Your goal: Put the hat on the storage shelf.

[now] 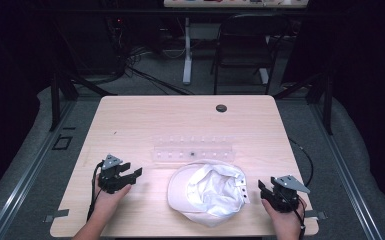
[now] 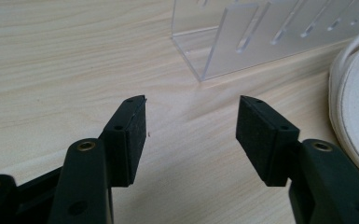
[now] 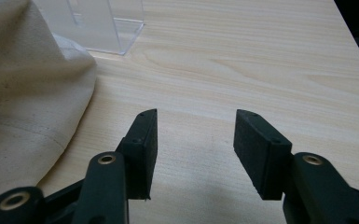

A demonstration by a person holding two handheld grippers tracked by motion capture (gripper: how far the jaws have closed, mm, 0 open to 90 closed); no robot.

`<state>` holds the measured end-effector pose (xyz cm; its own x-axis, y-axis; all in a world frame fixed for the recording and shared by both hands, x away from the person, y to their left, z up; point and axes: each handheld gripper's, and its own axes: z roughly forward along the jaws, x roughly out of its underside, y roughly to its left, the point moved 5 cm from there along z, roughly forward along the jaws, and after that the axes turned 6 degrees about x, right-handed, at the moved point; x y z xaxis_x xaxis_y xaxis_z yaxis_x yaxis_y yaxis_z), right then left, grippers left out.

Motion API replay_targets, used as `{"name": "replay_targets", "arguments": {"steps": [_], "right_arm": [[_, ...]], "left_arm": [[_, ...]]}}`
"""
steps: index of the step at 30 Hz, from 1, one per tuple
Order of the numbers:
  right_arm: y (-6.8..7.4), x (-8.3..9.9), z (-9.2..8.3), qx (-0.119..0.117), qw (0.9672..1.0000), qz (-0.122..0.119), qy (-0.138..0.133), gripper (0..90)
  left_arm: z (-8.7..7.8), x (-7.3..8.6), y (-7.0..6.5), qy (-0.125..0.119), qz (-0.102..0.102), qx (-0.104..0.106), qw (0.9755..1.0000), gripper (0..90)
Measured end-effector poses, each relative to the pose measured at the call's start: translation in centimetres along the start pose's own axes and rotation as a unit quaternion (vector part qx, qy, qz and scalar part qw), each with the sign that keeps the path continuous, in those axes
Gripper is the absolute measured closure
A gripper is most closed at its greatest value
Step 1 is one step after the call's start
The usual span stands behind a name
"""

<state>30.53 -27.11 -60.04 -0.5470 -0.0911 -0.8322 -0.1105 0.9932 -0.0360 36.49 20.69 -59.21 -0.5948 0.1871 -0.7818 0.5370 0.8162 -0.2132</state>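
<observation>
Work in hand: a white cap (image 1: 209,192) lies crown-down, inside up, on the near middle of the bench (image 1: 130,120), between the two claws and just in front of a clear acrylic rack (image 1: 193,150).
Left claw (image 1: 130,176): jaws wide apart, nothing between them; it rests low on the bench left of the cap, pointing toward it, and in the left gripper view the cap's brim edge (image 2: 354,116) sits just right of the right-hand pad.
Right claw (image 1: 263,189): jaws wide apart and empty, near the bench edge, right of the cap; in the right gripper view the cap's cloth (image 3: 23,93) fills the left side.
Step, as I judge it: closing in on the cap from both sides to take hold.
Doing it well: aim each claw at a firm edge, the stiff brim on one side and the sweatband rim on the other, since loose crown cloth would slip or bunch.
Approach: keep the pads low and level, so that one jaw slides under the edge.
Risk: pushing the cap back into the rack.
Writing: no brand, label or lettering can be read on the cap or rack.
</observation>
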Motion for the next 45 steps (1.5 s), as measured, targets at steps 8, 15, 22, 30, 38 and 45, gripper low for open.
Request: {"name": "replay_targets", "arguments": {"steps": [8,15,22,30,38,45], "right_arm": [[0.2,-0.2,-0.3,-0.012,0.9998,0.015,0.001,46.9],[0.3,-0.2,-0.5,-0.032,0.9990,0.032,0.000,45.3],[0.6,-0.8,-1.0,-0.065,0.9962,0.051,-0.028,39.7],[0.3,-1.1,-1.2,-0.095,0.9882,0.111,-0.046,35.8],[-0.2,-1.3,-1.3,-0.130,0.9748,0.174,-0.052,34.8],[0.0,-1.2,-1.0,-0.142,0.9692,0.197,-0.037,35.7]], "left_arm": [[0.2,-0.3,-2.0,-0.005,0.008,0.049,0.9988,30.0],[0.5,0.0,-2.6,0.013,0.061,0.015,0.9980,34.5],[0.4,0.0,-1.2,0.005,-0.012,0.015,0.9998,33.6],[0.3,0.0,-1.0,0.008,-0.005,0.004,1.0000,36.0],[0.3,0.1,-1.0,0.010,0.008,0.001,0.9999,39.8],[0.1,0.0,-0.8,0.006,0.009,-0.002,0.9999,42.1]]}}
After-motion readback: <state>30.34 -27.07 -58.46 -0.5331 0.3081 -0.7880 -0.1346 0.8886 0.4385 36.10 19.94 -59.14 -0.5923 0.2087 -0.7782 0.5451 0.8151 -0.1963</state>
